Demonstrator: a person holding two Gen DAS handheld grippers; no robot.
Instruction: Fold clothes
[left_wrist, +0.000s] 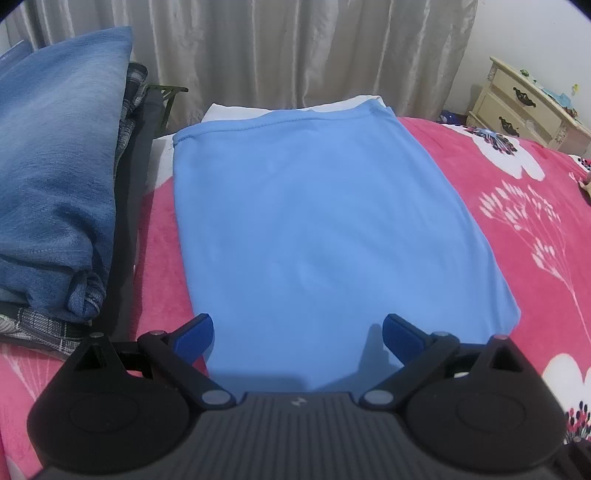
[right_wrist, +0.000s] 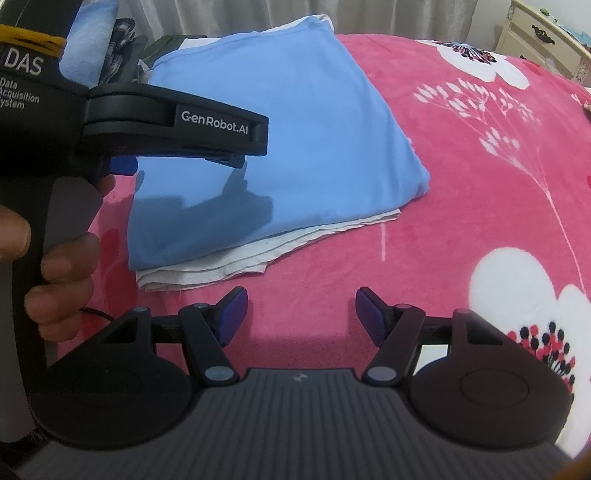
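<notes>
On pink floral blanket (left_wrist: 517, 229): folded denim pile (left_wrist: 55, 177) at left; blue garment (left_wrist: 314, 221) folded flat atop white one (right_wrist: 207, 266), centre. Left gripper (left_wrist: 297, 332) and right gripper (right_wrist: 301, 314) both gaping, empty. This fold looks finished; stacking likely remains.

A folded shirt (left_wrist: 314, 221) lies on another folded garment (right_wrist: 221, 258), both on the bed's blanket (right_wrist: 461, 221). To their left sits a stack of folded clothes (left_wrist: 55, 184). Behind hangs a curtain (left_wrist: 277, 48); a nightstand (left_wrist: 524, 103) stands far right.
</notes>
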